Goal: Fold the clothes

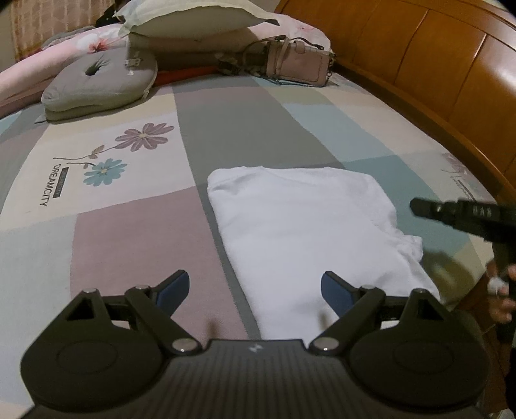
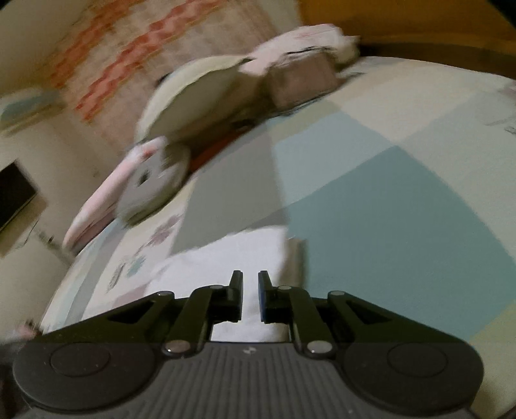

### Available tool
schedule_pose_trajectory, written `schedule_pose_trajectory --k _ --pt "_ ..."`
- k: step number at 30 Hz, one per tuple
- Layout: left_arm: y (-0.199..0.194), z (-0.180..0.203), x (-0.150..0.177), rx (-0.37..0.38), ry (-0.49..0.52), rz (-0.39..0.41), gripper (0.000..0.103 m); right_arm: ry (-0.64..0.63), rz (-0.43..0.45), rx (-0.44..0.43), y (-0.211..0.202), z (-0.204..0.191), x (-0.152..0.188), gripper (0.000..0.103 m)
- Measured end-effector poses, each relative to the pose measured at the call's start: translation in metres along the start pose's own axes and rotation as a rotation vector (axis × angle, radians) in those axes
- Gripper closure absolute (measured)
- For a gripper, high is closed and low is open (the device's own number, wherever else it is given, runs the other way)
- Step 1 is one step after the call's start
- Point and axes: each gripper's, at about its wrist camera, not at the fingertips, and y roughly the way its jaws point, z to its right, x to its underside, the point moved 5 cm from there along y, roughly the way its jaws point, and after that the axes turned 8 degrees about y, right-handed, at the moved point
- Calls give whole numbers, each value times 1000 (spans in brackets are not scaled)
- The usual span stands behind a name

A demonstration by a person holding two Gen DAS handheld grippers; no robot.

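A white garment (image 1: 306, 232) lies folded into a rough rectangle on the patchwork bedsheet (image 1: 129, 232). Its right edge is bunched and uneven. My left gripper (image 1: 254, 283) hovers over the garment's near left corner, open wide, with nothing between the blue pads. My right gripper (image 1: 419, 206) comes in from the right, just off the garment's right edge, held by a hand (image 1: 503, 296). The right wrist view is motion-blurred. There the right gripper (image 2: 250, 280) has its fingers almost together, only a narrow gap, with nothing in it, above the white garment (image 2: 225, 258).
A grey cushion (image 1: 100, 83) lies at the back left. A pink handbag (image 1: 296, 64) and a pillow (image 1: 193, 19) sit at the head of the bed. The wooden headboard (image 1: 435, 64) curves along the right side. Bare sheet surrounds the garment.
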Motion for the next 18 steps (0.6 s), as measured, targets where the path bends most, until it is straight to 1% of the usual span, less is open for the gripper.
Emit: schedule_pose_trajectory --k 1,4,7,10,11,12,14,15,18 --pt "-1 1 1 1 2 1 14 -35 -20 5 2 -6 7 89" --pt "-4 4 3 4 7 3 14 -145 -101 102 13 -8 34 89" --pt "-8 2 5 7 0 4 14 -229 -80 135 -2 -10 48 89" --pt "-10 2 3 3 6 9 14 -309 -72 195 -14 -27 49 86" --pt "-10 3 2 3 7 14 14 -335 -58 196 -17 -35 49 84" --pt "-10 4 1 6 7 18 14 -353 -45 178 -19 -42 49 82" --pt "-12 7 1 15 9 24 14 -360 -45 132 -15 -53 50 72" --pt "-12 9 2 18 12 24 14 -361 -58 129 -9 -55 52 71" --pt "-17 8 8 9 17 21 14 -390 -102 206 6 -47 66 72"
